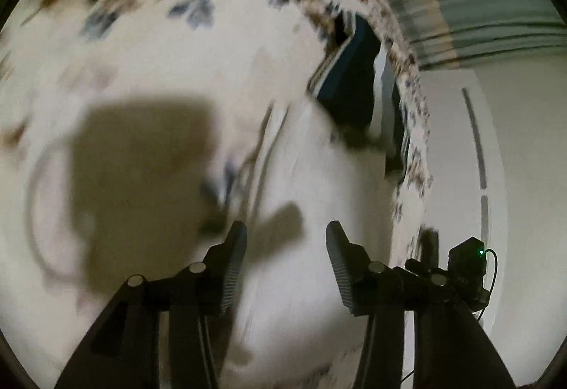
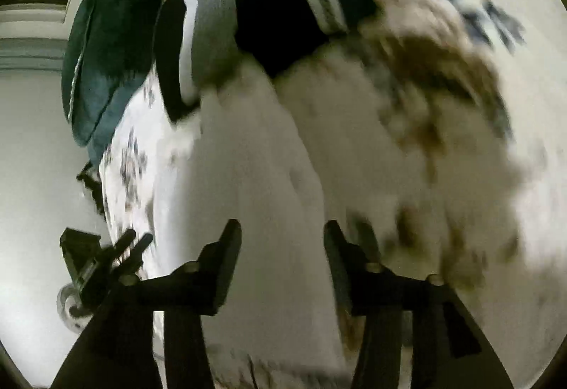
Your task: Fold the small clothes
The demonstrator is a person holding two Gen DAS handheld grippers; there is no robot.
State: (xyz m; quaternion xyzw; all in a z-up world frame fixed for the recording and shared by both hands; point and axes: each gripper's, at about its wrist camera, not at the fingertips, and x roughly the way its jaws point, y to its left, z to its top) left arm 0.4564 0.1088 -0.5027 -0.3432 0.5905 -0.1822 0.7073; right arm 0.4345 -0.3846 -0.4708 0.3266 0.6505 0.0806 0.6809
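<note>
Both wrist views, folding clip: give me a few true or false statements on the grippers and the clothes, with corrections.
1. The left gripper is open. True.
2. The right gripper is clamped on a dark garment. False: it is open and holds nothing.
3. A white garment lies ahead of the right gripper. True.
4. The bedspread is plain red. False: it is cream with blue and brown flowers.

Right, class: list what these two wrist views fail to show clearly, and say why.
- White garment, left wrist view: motion blur hides its type and folds.
- Dark clothes, right wrist view: cut off by the top edge, count unclear.
- Floral bedspread, right wrist view: pattern smeared.
- Left tool and right tool: open, holding nothing.
</note>
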